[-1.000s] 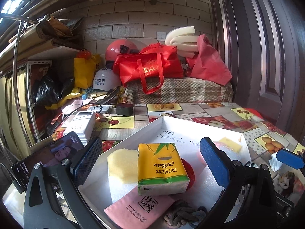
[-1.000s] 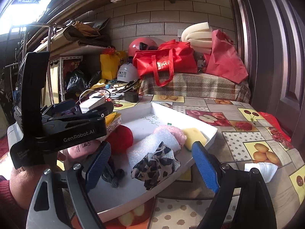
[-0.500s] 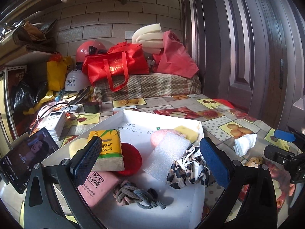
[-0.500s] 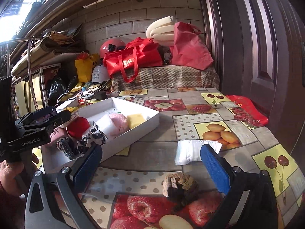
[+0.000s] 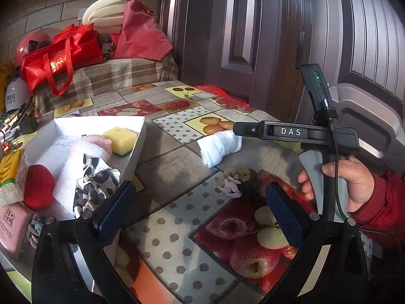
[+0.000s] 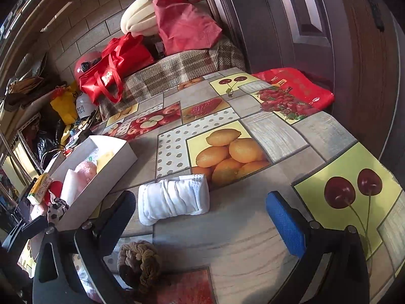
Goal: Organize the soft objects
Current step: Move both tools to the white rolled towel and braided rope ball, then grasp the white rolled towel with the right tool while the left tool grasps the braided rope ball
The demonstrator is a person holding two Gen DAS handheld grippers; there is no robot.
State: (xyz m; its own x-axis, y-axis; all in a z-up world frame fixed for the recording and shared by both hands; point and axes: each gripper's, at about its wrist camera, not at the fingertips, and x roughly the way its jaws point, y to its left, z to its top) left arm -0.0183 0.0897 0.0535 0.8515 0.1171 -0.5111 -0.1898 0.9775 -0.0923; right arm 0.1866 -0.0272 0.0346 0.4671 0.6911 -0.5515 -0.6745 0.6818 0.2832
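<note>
A white box at the left holds soft things: a yellow sponge, a leopard-print cloth, a red ball, a tissue pack. A rolled white cloth and a braided brown knot lie on the fruit-print tablecloth outside the box. My left gripper is open and empty, just before the knot. My right gripper is open and empty, with the white cloth just ahead between its fingers; its body shows in the left wrist view.
Red bags, a red helmet and foam rolls crowd the back on a plaid-covered bench. A dark door stands to the right. A flat red bag lies at the table's far right edge.
Both grippers have swung right, away from the box, and down toward the white cloth and the knot. Both stay open and empty.
</note>
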